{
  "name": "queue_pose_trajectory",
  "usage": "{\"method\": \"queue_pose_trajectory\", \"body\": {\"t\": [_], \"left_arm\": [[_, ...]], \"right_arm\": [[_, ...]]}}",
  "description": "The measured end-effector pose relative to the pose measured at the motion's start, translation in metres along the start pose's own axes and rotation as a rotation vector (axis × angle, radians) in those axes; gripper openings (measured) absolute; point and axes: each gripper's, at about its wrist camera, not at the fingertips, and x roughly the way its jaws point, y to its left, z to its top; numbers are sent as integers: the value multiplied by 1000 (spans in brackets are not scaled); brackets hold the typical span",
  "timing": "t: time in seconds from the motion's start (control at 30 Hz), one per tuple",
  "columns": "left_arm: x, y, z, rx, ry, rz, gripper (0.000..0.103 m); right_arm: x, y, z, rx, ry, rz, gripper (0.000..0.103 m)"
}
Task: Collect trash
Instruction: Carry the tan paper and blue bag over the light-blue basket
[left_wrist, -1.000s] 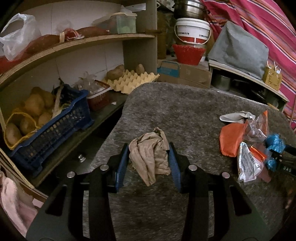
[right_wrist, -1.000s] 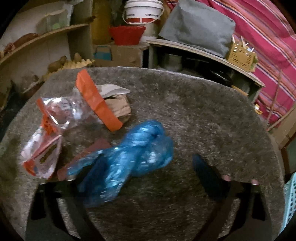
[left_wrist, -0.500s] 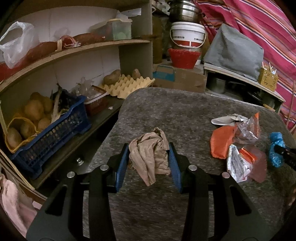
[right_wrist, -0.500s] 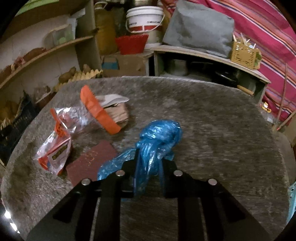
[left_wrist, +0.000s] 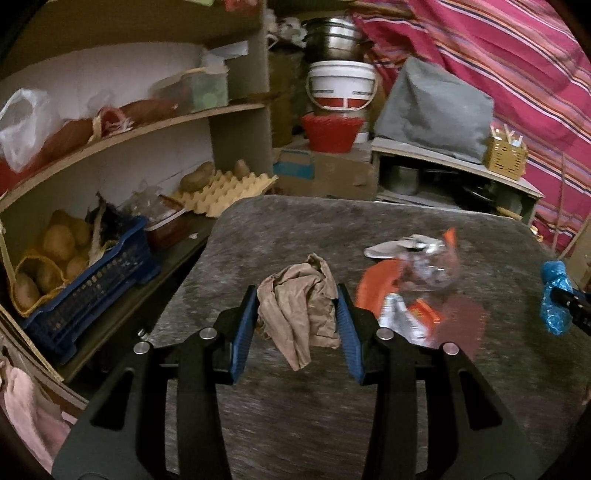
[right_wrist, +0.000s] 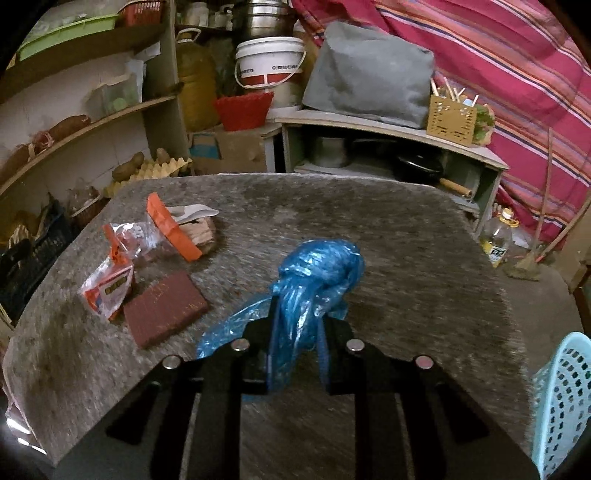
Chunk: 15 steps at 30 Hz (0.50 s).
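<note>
My left gripper (left_wrist: 297, 317) is shut on a crumpled brown paper wad (left_wrist: 299, 306) and holds it above the grey table (left_wrist: 295, 417). My right gripper (right_wrist: 297, 332) is shut on a knotted blue plastic bag (right_wrist: 317, 269), lifted over the table (right_wrist: 406, 240); the bag also shows at the right edge of the left wrist view (left_wrist: 554, 295). On the table lie a clear and orange wrapper (right_wrist: 110, 284), a brown rectangular pad (right_wrist: 164, 308), an orange strip (right_wrist: 171, 232) and a white scrap (right_wrist: 195, 212).
A light blue perforated basket (right_wrist: 561, 402) stands at the table's right front corner. Shelves at left hold a blue crate of potatoes (left_wrist: 85, 284) and an egg tray (left_wrist: 225, 192). A white bucket (left_wrist: 341, 88) and red basket (left_wrist: 330, 131) stand behind.
My right gripper closed on the blue bag and lifted it off the table, moving back and right. My left gripper kept hold of the paper wad and rose slightly.
</note>
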Motion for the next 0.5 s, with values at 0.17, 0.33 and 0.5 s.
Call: {"method": "queue_pose_trajectory", "body": {"t": [0.17, 0.33, 0.5], "left_arm": [[-11, -31, 1, 35, -10, -26, 41], [-25, -69, 5, 63, -29, -63, 41], [-38, -106, 3, 81, -44, -110, 41]], "right_arm": [[-18, -26, -3, 21, -18, -15, 18], [-39, -57, -7, 49, -39, -39, 18], [-60, -95, -16, 83, -47, -76, 18]]}}
